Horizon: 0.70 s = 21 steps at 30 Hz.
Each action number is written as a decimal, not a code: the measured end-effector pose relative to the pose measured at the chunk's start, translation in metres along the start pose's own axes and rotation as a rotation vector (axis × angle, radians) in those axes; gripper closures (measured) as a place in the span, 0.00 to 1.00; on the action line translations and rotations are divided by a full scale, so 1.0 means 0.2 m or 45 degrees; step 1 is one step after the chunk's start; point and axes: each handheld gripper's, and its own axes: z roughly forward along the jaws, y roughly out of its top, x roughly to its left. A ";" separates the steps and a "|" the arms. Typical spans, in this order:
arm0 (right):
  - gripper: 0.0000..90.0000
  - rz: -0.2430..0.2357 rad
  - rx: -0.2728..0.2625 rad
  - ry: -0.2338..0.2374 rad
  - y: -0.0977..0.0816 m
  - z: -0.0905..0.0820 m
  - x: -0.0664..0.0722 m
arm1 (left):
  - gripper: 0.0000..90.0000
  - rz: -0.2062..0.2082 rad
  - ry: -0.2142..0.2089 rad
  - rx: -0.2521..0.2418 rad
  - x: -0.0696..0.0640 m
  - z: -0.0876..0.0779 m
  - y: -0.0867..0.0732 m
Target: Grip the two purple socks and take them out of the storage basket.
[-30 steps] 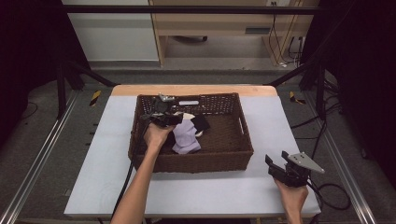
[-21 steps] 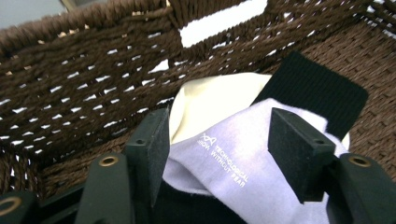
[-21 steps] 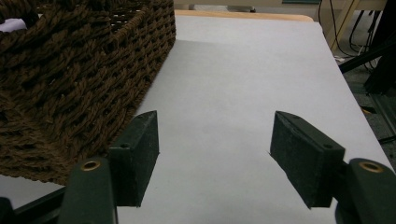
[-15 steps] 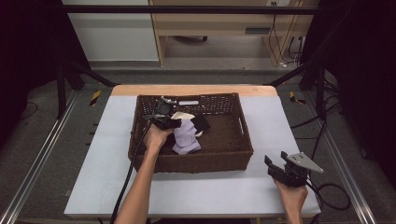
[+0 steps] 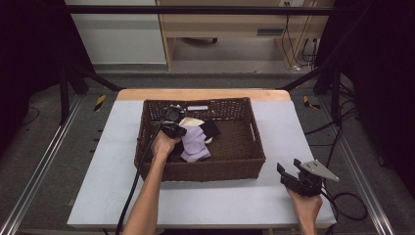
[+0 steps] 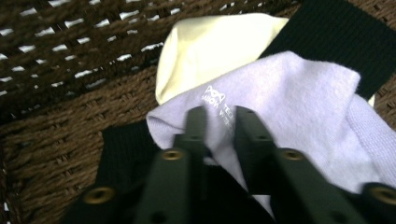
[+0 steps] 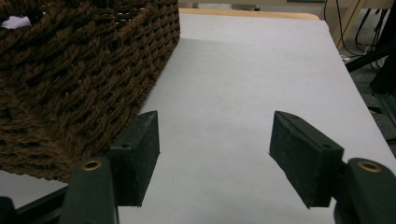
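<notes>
Worktop, pale grey: carries everything listed, and I place each item relative to the basket.

Basket, brown wicker, rectangular, long axis running across the worktop, sitting toward the far middle.

Socks, heaped in the basket's left half: lilac sock on top, its length running from the basket's middle toward its near wall; cream sock beneath it toward the far wall; black sock under both.

Left tongs, inside the basket near its left wall: jaws nearly closed, pinching a fold at the lilac sock's edge. My left hand is plainly the nearer one, so any lift out of the basket looks like its job.

Right tongs, on the worktop off the basket's near right corner: jaws wide apart, holding nothing, well clear of the socks.
</notes>
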 end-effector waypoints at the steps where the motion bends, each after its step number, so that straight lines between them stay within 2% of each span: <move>1: 0.37 0.002 -0.001 0.000 0.00 0.00 0.00 | 0.92 0.003 -0.002 -0.003 0.00 0.00 0.00; 3: 0.37 0.002 -0.002 -0.003 0.00 0.00 0.00 | 0.95 -0.002 -0.022 -0.008 0.00 -0.01 0.00; 10: 0.38 0.000 -0.001 -0.004 0.00 0.00 0.00 | 0.96 -0.011 -0.056 -0.077 0.00 -0.05 0.00; 11: 0.38 -0.002 -0.003 -0.003 0.00 0.00 0.00 | 0.96 0.005 -0.073 -0.140 -0.01 -0.08 0.00; 16: 0.38 -0.013 0.001 -0.007 0.00 0.00 -0.01 | 0.96 0.077 -0.065 -0.294 -0.03 -0.16 0.00; 18: 0.38 -0.012 0.002 -0.008 0.00 0.00 -0.01 | 0.96 0.080 -0.064 -0.341 -0.05 -0.19 0.00; 20: 0.38 -0.010 0.000 -0.009 0.00 0.00 0.00 | 0.96 0.087 -0.064 -0.416 -0.06 -0.24 0.00; 21: 0.38 -0.006 0.000 -0.009 0.00 0.00 0.00 | 0.96 0.087 -0.064 -0.416 -0.06 -0.24 0.00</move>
